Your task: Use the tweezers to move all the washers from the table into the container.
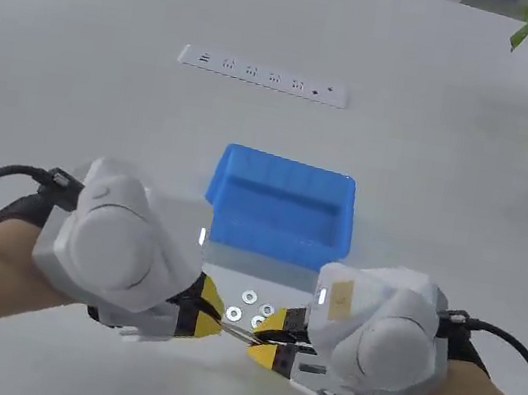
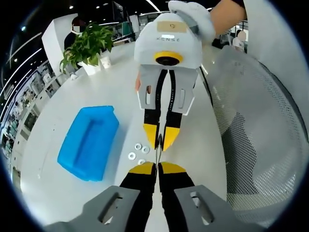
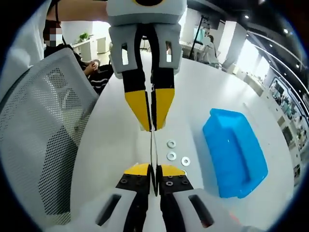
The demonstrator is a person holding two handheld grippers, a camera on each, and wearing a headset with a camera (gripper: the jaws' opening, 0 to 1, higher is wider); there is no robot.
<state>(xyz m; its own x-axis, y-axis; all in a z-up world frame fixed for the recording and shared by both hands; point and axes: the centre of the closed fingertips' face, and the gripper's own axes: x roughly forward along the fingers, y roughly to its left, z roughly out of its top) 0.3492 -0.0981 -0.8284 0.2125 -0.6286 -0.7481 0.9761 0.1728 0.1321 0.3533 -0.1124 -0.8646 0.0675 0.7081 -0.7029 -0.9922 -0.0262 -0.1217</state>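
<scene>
In the head view, the left claw and the right claw meet tip to tip. The washers lie on the surface right by them, near the blue container, which looks empty.

In the left gripper view, the left claw is clenched on the thin tweezers.

In the right gripper view, the right claw pinches them too. It looks like no washer has gone in yet, so the whole job is left.
</scene>
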